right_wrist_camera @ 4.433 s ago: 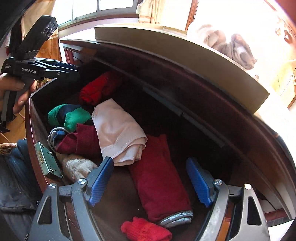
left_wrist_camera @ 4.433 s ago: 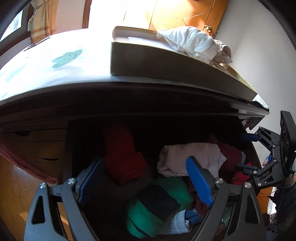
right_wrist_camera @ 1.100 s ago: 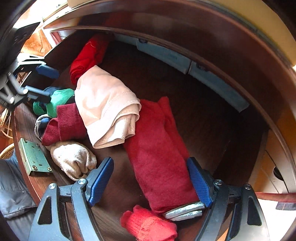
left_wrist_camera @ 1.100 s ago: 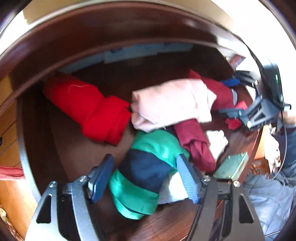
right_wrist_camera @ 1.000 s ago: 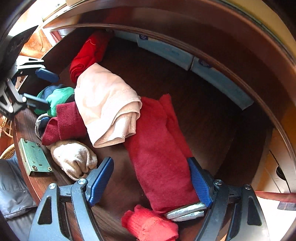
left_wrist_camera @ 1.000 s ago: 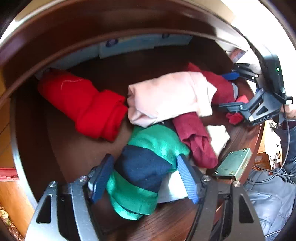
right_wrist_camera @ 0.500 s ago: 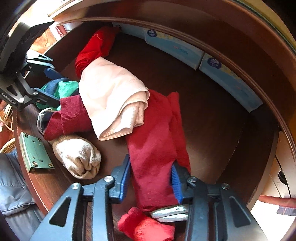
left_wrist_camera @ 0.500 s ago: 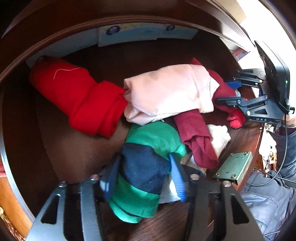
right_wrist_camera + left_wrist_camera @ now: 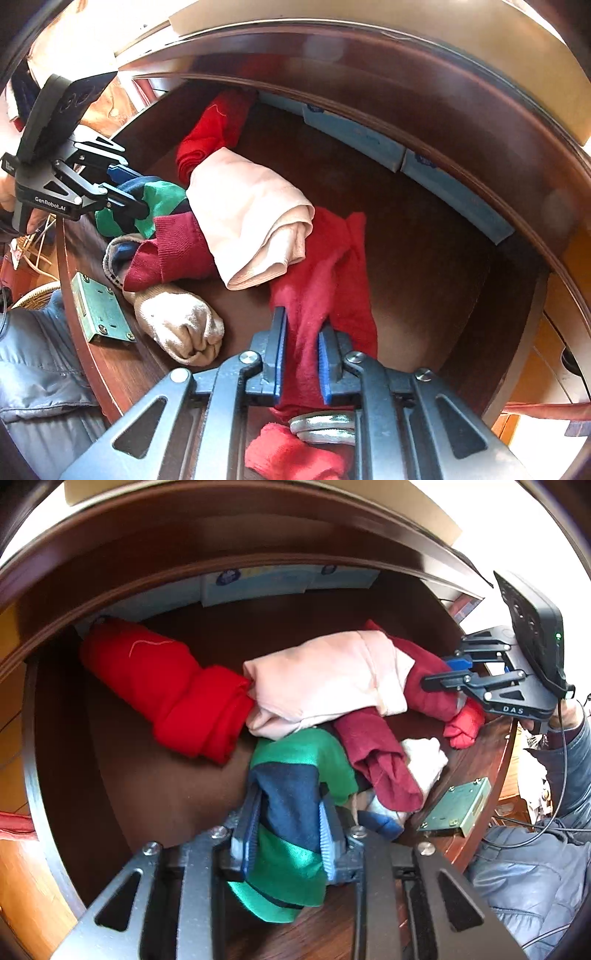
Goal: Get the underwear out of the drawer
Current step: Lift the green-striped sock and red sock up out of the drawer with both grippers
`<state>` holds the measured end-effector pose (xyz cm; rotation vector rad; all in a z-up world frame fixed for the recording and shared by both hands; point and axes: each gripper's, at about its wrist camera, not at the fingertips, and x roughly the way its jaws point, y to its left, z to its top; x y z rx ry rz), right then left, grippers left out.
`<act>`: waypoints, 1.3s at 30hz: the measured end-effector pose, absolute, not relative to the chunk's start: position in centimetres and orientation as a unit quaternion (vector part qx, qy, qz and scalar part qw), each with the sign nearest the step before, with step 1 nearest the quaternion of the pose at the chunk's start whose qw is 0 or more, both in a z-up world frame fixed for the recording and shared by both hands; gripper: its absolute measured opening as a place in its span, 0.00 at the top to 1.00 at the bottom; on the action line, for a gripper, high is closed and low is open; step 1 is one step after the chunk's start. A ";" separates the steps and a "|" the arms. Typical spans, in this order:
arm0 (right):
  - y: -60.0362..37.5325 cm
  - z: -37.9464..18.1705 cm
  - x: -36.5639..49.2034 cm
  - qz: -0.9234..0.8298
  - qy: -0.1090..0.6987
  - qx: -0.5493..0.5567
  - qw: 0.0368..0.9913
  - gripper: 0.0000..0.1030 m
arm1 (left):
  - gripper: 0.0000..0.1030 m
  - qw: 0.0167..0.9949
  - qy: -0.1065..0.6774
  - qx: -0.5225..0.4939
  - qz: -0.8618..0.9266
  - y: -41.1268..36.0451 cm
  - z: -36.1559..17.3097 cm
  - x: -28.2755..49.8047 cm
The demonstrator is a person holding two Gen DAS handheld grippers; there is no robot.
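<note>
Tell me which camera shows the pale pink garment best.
The left wrist view: the pale pink garment lies almost whole across the drawer. The right wrist view shows it foreshortened, mostly its folded end.

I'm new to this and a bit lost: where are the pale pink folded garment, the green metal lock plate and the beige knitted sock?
pale pink folded garment (image 9: 251,206), right wrist view, its top.
green metal lock plate (image 9: 98,314), right wrist view, its face.
beige knitted sock (image 9: 177,325), right wrist view, its middle.

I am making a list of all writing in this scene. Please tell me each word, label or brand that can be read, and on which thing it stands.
"GenRobot.AI": on the left claw, on its black side plate.
"DAS": on the right claw, on its black side plate.
Round blue logos on the pale blue packs at the back of the drawer: too blurred to read.
</note>
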<state>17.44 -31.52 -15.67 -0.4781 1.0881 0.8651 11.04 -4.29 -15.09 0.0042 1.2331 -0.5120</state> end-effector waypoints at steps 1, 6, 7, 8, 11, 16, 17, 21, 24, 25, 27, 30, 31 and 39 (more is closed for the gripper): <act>-31.6 -15.7 17.4 0.393 0.498 -0.221 0.740 0.86 | 0.75 0.787 0.570 0.003 -0.236 -4.2 -15.0 11.0; -30.8 -15.5 17.9 0.385 0.509 -0.233 0.734 0.86 | 0.78 0.794 0.560 -0.006 -0.234 -3.7 -14.7 10.9; -30.8 -15.4 17.8 0.384 0.506 -0.236 0.735 0.88 | 0.78 0.796 0.558 -0.006 -0.234 -3.7 -14.6 10.8; -30.8 -15.3 17.6 0.385 0.503 -0.240 0.735 0.90 | 0.78 0.797 0.556 -0.004 -0.234 -3.6 -14.6 10.8; -30.1 -15.7 17.5 0.375 0.514 -0.242 0.732 0.90 | 0.78 0.799 0.555 -0.003 -0.231 -3.6 -14.4 10.8; -29.8 -16.9 18.7 0.366 0.553 -0.231 0.712 0.74 | 0.78 0.800 0.554 -0.002 -0.231 -3.4 -14.4 10.6; -29.6 -17.1 18.8 0.369 0.559 -0.231 0.706 0.69 | 0.78 0.801 0.553 -0.003 -0.231 -3.3 -14.4 10.5; -29.0 -17.4 18.9 0.378 0.564 -0.238 0.695 0.68 | 0.81 0.811 0.539 -0.008 -0.227 -2.9 -14.0 9.9; -28.5 -17.2 18.2 0.381 0.547 -0.253 0.701 0.85 | 0.82 0.819 0.527 -0.025 -0.226 -2.3 -13.7 9.5; -28.6 -16.8 18.1 0.380 0.537 -0.254 0.709 0.86 | 0.83 0.822 0.522 -0.031 -0.226 -2.0 -13.6 9.4; -28.9 -16.1 17.7 0.380 0.521 -0.251 0.722 0.88 | 0.83 0.826 0.514 -0.036 -0.226 -1.7 -13.4 9.1; -29.2 -15.2 17.2 0.381 0.496 -0.251 0.739 0.88 | 0.83 0.836 0.498 -0.044 -0.226 -1.2 -12.9 8.3; -29.2 -14.9 16.8 0.384 0.489 -0.252 0.742 0.88 | 0.83 0.839 0.494 -0.048 -0.225 -1.0 -12.7 8.1; -30.5 -13.0 14.8 0.384 0.445 -0.243 0.771 0.89 | 0.83 0.865 0.449 -0.073 -0.212 0.5 -11.0 6.4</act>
